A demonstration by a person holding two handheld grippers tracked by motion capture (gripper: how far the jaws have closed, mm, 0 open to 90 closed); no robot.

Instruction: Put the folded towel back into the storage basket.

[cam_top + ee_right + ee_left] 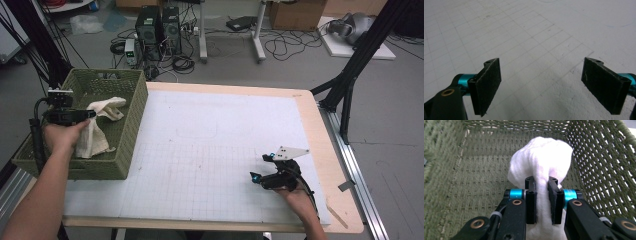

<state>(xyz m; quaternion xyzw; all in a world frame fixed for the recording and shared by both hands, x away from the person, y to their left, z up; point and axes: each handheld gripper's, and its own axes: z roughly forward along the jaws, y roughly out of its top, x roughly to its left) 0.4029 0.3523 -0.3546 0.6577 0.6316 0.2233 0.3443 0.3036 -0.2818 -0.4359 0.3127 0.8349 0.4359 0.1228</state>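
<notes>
Left gripper: jaws clamped on a white cloth. In the left gripper view the fabric is pinched into a narrow band between the two black pads, then balloons above them into a rounded, soft bundle with shallow folds. Surface looks matte and slightly fuzzy, plain white, no print or pattern visible. More cloth hangs below the pads, between the gripper's arms.

High view: left gripper is held over the green woven basket, which sits at the table's left edge. The cloth appears cream-white here, crumpled; one part rises toward the basket's far side, another drapes down beside the person's left hand. Cannot tell whether the lower end touches the basket floor.

Basket interior in the left gripper view: open lattice walls, tighter weave on the bottom.

Right gripper: jaws wide apart, nothing between the pads, gridded white mat beneath. In the high view the right gripper rests low over the mat near the table's front right, well apart from the basket.
</notes>
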